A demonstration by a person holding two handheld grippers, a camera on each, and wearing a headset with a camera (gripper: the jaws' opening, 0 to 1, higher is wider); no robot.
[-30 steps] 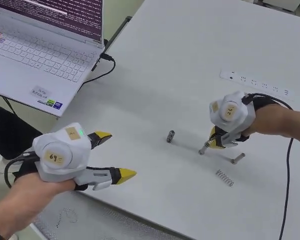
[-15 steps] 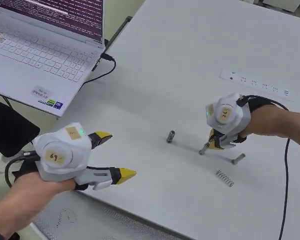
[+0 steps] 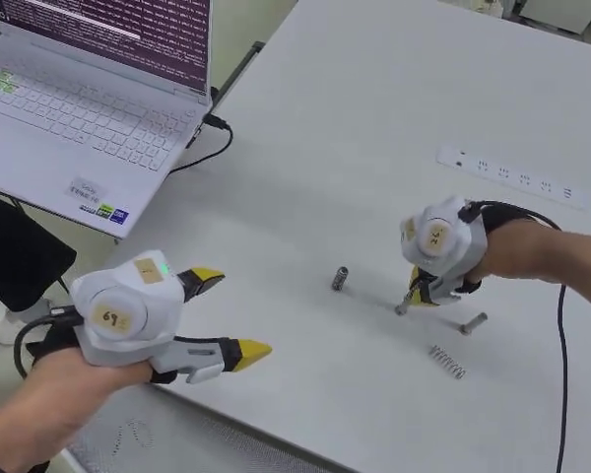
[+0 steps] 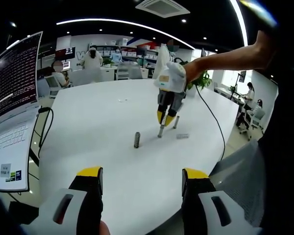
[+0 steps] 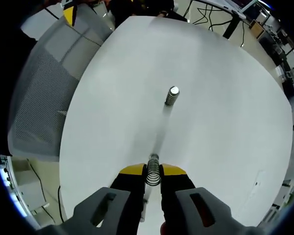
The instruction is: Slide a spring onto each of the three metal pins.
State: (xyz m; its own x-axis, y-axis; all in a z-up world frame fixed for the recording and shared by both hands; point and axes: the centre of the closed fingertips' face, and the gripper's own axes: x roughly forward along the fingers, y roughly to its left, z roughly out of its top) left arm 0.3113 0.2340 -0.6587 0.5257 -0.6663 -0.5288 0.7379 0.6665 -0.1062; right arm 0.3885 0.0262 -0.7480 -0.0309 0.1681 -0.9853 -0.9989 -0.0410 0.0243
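My right gripper (image 3: 421, 296) (image 5: 153, 172) is shut on a metal pin with a spring coiled around it (image 5: 153, 175). The pin's lower end (image 3: 402, 308) rests on the white table (image 3: 355, 128). A short way to its left a second pin wearing a spring (image 3: 340, 279) (image 5: 171, 96) (image 4: 136, 139) stands upright. A bare pin (image 3: 471, 322) lies just right of the gripper, and a loose spring (image 3: 446, 361) (image 4: 183, 135) lies nearer the table's front edge. My left gripper (image 3: 227, 312) (image 4: 142, 178) hovers open and empty at the front left edge.
An open laptop (image 3: 69, 108) sits at the far left with its cable (image 3: 202, 148) trailing onto the table. A white power strip (image 3: 512, 175) lies at the back right. The right gripper's black cable (image 3: 561, 325) hangs off the near right side.
The right gripper has tipped more upright and leaned a little left over its pin, whose end stays on the table. The left gripper has held still; the head camera shifted slightly.
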